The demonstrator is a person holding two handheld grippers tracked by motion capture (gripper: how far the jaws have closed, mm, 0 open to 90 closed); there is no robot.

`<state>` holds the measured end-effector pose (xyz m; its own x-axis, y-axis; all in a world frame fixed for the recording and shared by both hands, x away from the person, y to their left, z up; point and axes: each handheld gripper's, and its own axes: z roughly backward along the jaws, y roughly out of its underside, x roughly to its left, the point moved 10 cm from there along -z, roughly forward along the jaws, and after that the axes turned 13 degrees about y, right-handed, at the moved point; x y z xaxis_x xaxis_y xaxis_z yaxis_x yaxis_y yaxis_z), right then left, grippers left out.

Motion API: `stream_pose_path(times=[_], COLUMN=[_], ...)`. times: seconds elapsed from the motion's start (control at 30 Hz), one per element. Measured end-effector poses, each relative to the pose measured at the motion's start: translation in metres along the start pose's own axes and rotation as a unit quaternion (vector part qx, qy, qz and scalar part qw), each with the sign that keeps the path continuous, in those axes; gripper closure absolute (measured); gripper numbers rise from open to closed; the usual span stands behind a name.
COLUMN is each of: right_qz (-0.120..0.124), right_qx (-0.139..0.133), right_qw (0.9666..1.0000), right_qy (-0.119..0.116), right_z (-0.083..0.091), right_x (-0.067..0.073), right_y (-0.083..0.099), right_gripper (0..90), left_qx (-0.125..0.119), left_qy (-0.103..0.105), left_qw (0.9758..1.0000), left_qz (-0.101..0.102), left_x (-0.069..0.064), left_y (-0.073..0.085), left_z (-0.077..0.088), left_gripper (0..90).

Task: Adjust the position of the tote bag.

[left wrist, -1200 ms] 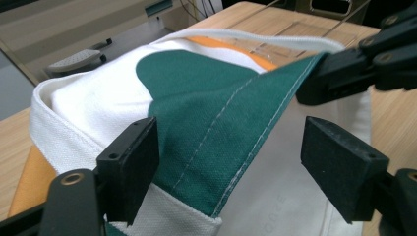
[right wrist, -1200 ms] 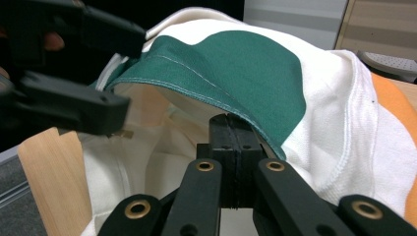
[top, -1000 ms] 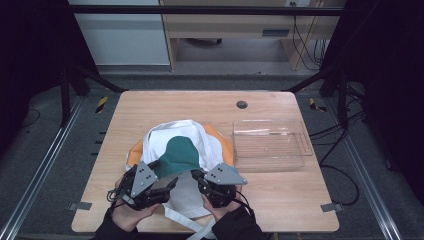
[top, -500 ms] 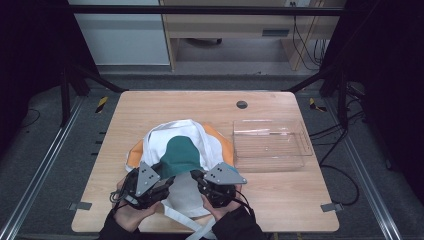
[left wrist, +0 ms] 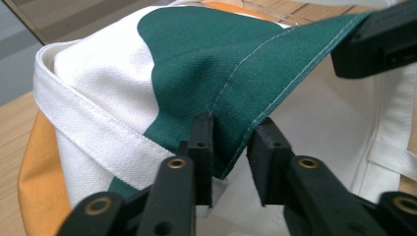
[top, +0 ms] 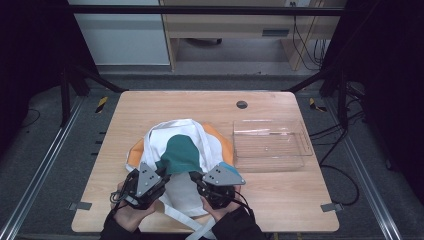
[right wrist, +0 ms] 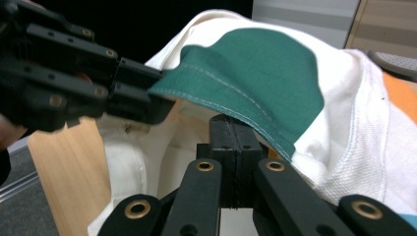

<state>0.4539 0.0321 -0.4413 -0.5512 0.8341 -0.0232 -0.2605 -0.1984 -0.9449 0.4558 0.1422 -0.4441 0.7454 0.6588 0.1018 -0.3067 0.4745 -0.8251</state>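
— High view first: where's the bag?

— I see the white tote bag [top: 175, 150] lying at the table's [top: 280, 210] near middle, over an orange cloth [top: 222, 137], beside a clear tray [top: 270, 145]. Its green panel [left wrist: 221, 59] is lifted at the near hem.

— And my jaws?

— My left gripper [left wrist: 230, 147] has just been closing, the green hem between its jaws (a gap remains, pads not pressing). My right gripper [right wrist: 231, 132] is clenched under the hem; I can't tell whether it pinches cloth.

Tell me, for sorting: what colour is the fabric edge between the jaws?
Dark green fabric edge, best in the left gripper view.
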Motion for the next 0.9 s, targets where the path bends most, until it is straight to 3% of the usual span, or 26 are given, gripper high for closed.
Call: stream_pose_path(times=[0.2, 0.5, 0.7, 0.9], right_qz=[0.013, 0.033, 0.046, 0.065], right_qx=[0.018, 0.053, 0.087, 0.125], right_qw=[0.9997, 0.9981, 0.9951, 0.9899], right_qy=[-0.007, -0.003, 0.006, 0.013], right_z=[-0.001, -0.001, -0.007, -0.016], right_x=[0.004, 0.002, 0.0, 0.004], right_y=[0.012, 0.041, 0.066, 0.092], right_gripper=[90.0, 90.0, 90.0, 90.0], left_qx=[-0.008, -0.033, -0.045, -0.054], left_qy=[0.005, 0.017, 0.017, 0.016], left_qw=[0.9999, 0.999, 0.9984, 0.9977], left_qz=[0.007, 0.026, 0.031, 0.038], left_x=[0.002, 0.004, 0.005, 0.007], left_y=[0.0, -0.005, -0.008, -0.011], left_z=[0.001, 0.004, 0.007, 0.011], left_gripper=[84.0, 86.9, 87.3, 87.6])
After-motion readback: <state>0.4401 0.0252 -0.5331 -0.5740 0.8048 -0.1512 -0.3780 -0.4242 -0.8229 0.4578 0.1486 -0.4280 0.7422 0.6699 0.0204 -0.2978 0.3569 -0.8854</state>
